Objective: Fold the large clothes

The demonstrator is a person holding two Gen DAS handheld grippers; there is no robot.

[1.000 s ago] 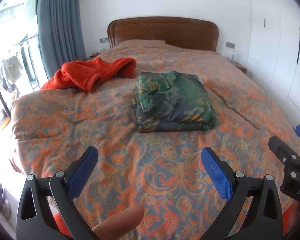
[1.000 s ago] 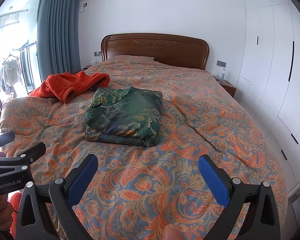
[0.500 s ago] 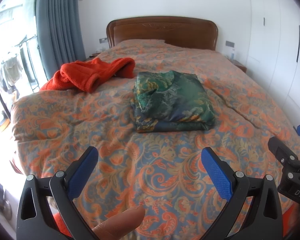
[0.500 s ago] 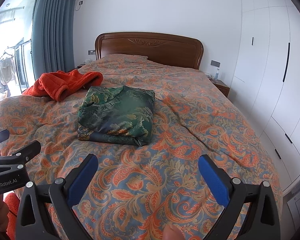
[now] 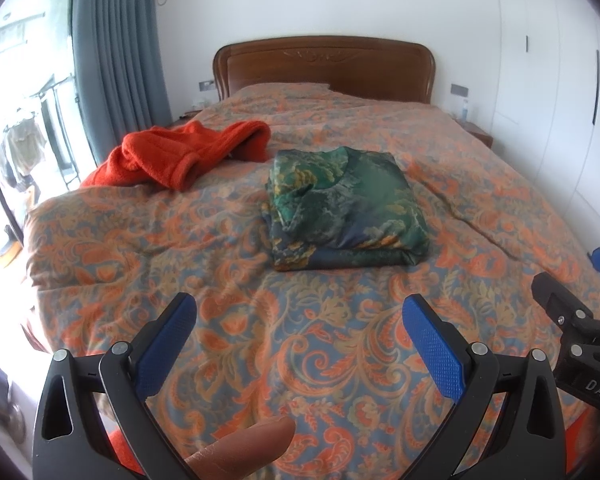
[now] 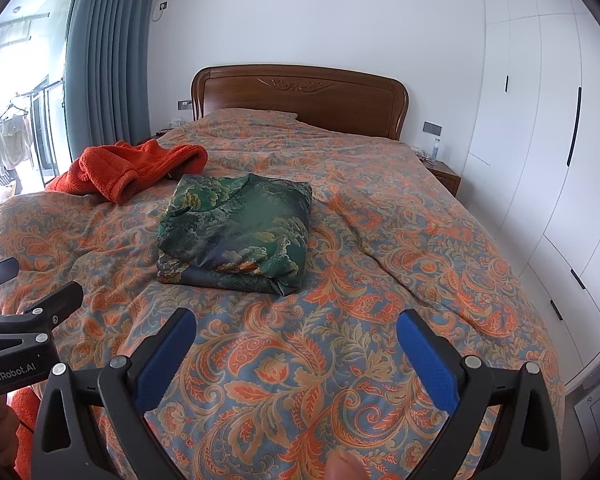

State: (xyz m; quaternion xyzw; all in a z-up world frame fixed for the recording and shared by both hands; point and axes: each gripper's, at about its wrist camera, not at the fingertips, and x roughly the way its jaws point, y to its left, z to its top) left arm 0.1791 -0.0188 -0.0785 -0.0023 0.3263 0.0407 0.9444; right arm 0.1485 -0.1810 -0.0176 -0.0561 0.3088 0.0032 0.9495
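The left gripper (image 5: 298, 344), black-framed with blue ribbed pads, hangs with its jaws spread wide and nothing between them, over the foot end of the wide bed under an orange and blue paisley quilt (image 5: 260, 360). A fingertip (image 5: 244, 452) of the person holding it pokes in at the bottom edge of the left wrist view. The right gripper (image 6: 296, 344), of the same make, is likewise splayed and empty, level with its partner over the same foot end (each tool's black frame shows at the edge of the other's view).

Farther up the bed, about midway to the headboard, lies the green satin garment with a gold and blue landscape print (image 6: 236, 232), folded into a thick, roughly square bundle, flat on the quilt and well apart from both grippers. Beyond its left corner, toward the left edge of the bed, sits the crumpled orange fleece garment (image 5: 180, 154), unfolded and heaped, near the green bundle; whether the two touch is not clear.

At the head of the bed stands the carved brown wooden headboard (image 6: 300, 96). To the bed's left hangs a grey-blue pleated curtain (image 6: 100, 60); to its right, white wardrobe doors with dark slim handles (image 6: 540, 120).
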